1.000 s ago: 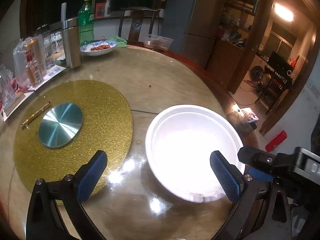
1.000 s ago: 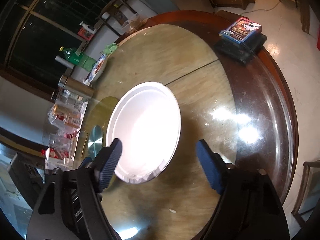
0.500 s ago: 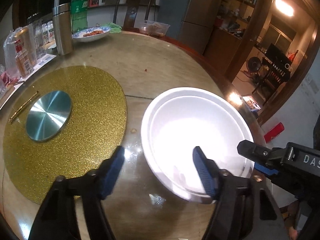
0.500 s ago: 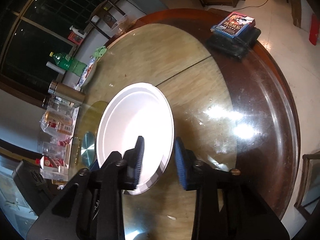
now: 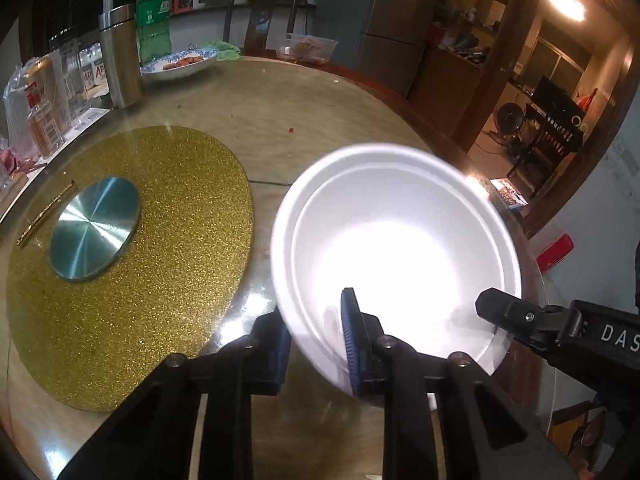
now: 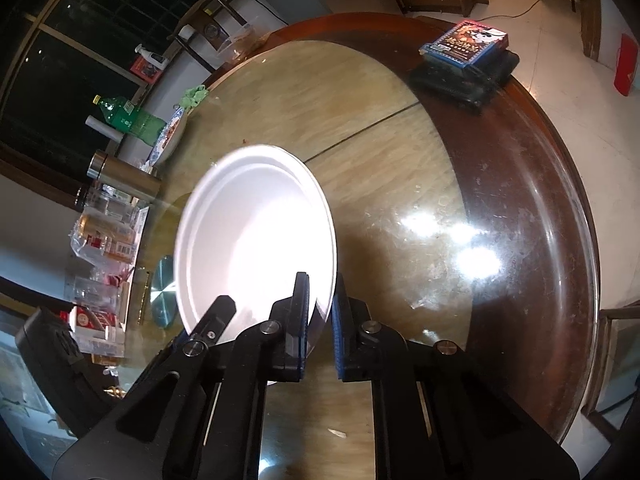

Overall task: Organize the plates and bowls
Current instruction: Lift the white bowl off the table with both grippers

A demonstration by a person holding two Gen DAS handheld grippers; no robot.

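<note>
A deep white plate (image 5: pixel 400 248) sits on the glass-topped round table (image 5: pixel 280 120), filling the middle of both views. My left gripper (image 5: pixel 316 320) is closing its jaws on the plate's near rim: one blue pad lies inside the plate and the other outside, under the rim. My right gripper (image 6: pixel 320 292) is shut on the white plate (image 6: pixel 248 220) at another spot on the rim, with the thin edge pinched between its blue pads. In the left wrist view, a black finger of the right gripper (image 5: pixel 496 308) reaches over the plate's right edge.
A gold glitter disc (image 5: pixel 132 260) with a round metal hub (image 5: pixel 94 228) lies left of the plate. A steel flask (image 5: pixel 120 56), a green bottle (image 5: pixel 154 12), a blue-patterned dish (image 5: pixel 180 64) and packaged bottles (image 5: pixel 40 108) stand at the back left. Stacked boxes (image 6: pixel 468 56) lie by the table's edge.
Both grippers stood open around the plate's near side. Both have since closed onto its rim, and the plate now looks larger and slightly blurred.
</note>
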